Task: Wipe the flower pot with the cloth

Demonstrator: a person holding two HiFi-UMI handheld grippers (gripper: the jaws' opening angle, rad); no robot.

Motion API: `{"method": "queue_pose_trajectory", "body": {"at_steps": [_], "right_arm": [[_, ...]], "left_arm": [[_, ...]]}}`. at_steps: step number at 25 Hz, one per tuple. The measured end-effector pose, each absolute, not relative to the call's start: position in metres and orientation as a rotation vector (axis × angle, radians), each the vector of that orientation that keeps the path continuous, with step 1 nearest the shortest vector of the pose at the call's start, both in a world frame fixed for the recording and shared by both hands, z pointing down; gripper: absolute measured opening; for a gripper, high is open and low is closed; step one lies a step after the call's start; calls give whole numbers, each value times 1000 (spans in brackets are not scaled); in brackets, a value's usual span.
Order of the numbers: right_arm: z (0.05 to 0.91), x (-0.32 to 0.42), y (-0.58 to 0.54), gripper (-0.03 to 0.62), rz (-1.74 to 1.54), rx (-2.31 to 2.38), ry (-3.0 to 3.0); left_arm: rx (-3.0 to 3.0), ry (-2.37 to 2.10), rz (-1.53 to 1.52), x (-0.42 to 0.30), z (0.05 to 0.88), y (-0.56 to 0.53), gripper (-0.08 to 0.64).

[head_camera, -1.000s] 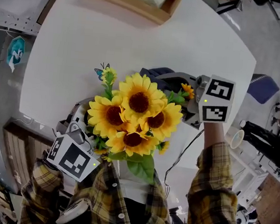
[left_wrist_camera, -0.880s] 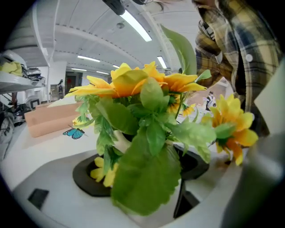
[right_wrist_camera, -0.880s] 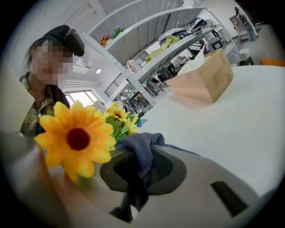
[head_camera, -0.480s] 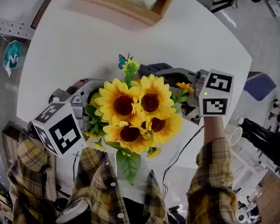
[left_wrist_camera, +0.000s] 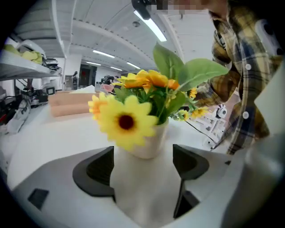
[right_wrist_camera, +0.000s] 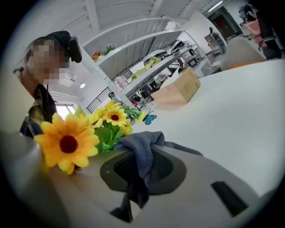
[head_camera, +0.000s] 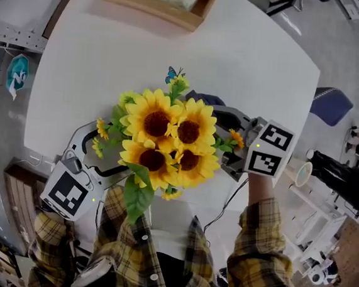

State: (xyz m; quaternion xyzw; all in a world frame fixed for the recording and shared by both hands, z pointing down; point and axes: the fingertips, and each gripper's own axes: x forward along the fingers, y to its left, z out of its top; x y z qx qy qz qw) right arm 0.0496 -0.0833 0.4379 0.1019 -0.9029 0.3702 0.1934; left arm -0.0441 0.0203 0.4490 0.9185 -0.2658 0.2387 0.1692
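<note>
Right gripper [right_wrist_camera: 140, 162]: closed on the cloth [right_wrist_camera: 144, 144] — a dark blue-grey fold is pinched between its pads, and a loose tail hangs down out of them.
Cloth handling: soft and limp, I judge. It will fold under any pressure, so the bunched part at the jaw tips should meet the pot, not the tail.
Left gripper [left_wrist_camera: 143, 152]: the jaws stand wide apart and press on nothing. The flower pot [left_wrist_camera: 153, 140] stands just at their tips, with a small gap showing on each side.
Flower pot handling: white and smooth, so probably slippery, and likely top-heavy under the tall bunch. The best hold seems to be low on the bare wall, from two opposite sides, below the leaves.
Pot relative to right gripper: in the right gripper view the flowers stand just to the left of the cloth. The pot's wall itself is hidden there.
Sunflowers [head_camera: 167, 142]: artificial, I think — they cover the pot fully in the head view. The petals bend easily, so the jaws should work under them.
Table [head_camera: 112, 57]: white. The pot stands on it near the person's side, between the two grippers.
</note>
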Motion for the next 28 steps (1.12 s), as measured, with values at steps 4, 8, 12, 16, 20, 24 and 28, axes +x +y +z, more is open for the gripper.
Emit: {"method": "queue_pose_trajectory", "body": {"at_steps": [4,8,12,16,20,24,28], "right_arm": [[438,59,-56,28,1082,473,-2541],[438,58,-25,28,1107,603,-2528],[440,49,0,28,1135,681,-2514],[441,42,14,28,1164,682,-2509],[442,42,14,28,1182,667,-2512],[442,43,12,28,1204,639,-2514],[442,42,11,28,1230,582,-2504]], "left_arm": [[2523,-961,656,-52,448,46,402],[2437,-1101,572,-55,443,58,402],[2337,-1225,511,-66,444,60,402],[2374,-1225,559,-66,447,54,402],[2448,-1173,617,-56,450,43,402],[2502,-1153,657,-48,451,30,400],[2550,-1126,698,-45,452,24,396]]}}
